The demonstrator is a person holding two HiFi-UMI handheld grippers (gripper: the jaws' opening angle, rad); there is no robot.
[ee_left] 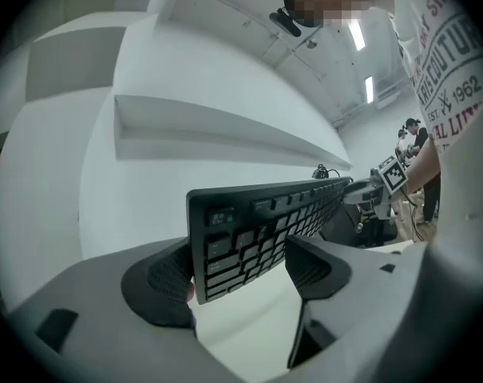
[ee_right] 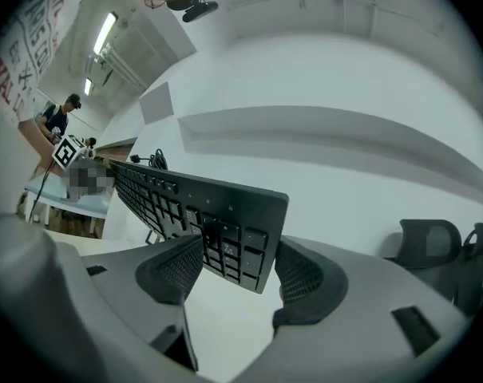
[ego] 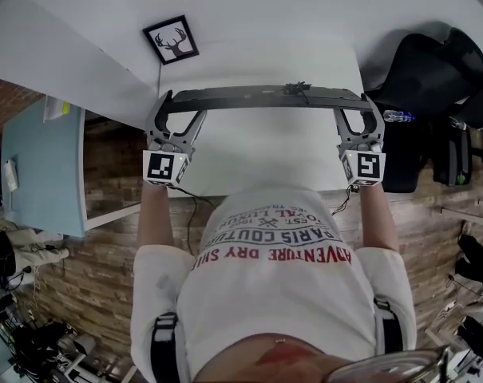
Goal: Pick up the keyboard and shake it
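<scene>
A person in a white printed T-shirt (ego: 273, 254) holds a black keyboard (ego: 265, 96) by its two short ends above a white table (ego: 265, 158); in the head view it runs as a thin dark bar from 9 o'clock to 3 o'clock, straight ahead of the person at 12 o'clock. The left gripper (ego: 169, 102) takes the end at 9 o'clock and the right gripper (ego: 361, 102) the end at 3 o'clock, each with its marker cube towards the person. In the left gripper view the left gripper (ee_left: 241, 266) has its jaws closed narrowly on the keyboard (ee_left: 265, 222), one ribbed pad against the back and the other against the key side; the board stands tilted on its long edge, with pale table surface showing beneath it. In the right gripper view the right gripper (ee_right: 229, 270) clamps the keyboard (ee_right: 193, 206) in the same way, pads on both faces of the last key columns; the rows of keys run off towards 10 o'clock. A dark cable (ego: 297, 87) sits at the middle of the keyboard's far edge. A framed deer picture (ego: 172, 40) lies at 11 o'clock beyond the table; a black office chair (ego: 433, 70) stands at 2 o'clock, also visible at 4 o'clock in the right gripper view (ee_right: 429, 246).
</scene>
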